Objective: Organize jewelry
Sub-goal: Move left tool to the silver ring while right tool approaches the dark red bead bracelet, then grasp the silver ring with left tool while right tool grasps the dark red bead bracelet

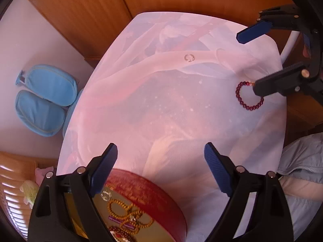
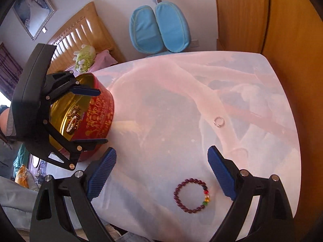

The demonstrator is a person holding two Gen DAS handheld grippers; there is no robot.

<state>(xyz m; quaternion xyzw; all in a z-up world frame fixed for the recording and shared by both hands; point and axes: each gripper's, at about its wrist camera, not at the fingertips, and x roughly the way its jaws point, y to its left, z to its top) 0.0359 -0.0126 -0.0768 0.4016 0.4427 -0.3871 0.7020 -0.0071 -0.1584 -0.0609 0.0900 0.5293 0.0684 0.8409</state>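
A dark red bead bracelet [image 2: 191,196] lies on the white table [image 2: 262,181], between and just ahead of my open, empty right gripper [image 2: 161,169]. It also shows in the left wrist view [image 1: 248,98], partly under a right finger [image 1: 268,84]. A small silver ring [image 2: 219,121] lies farther out on the table, seen too in the left wrist view [image 1: 189,57]. My left gripper [image 1: 160,157] is open and empty above a round red tin [image 1: 161,197] holding yellow bead strings [image 1: 129,215]. The tin [image 2: 97,113] stands at the table's left.
A blue padded chair [image 2: 159,28] stands beyond the table's far edge. Wooden cabinets [image 2: 242,14] rise at the right. A bed with a slatted headboard [image 2: 80,30] lies behind the tin. A person in grey [image 1: 302,171] is at the table's near side.
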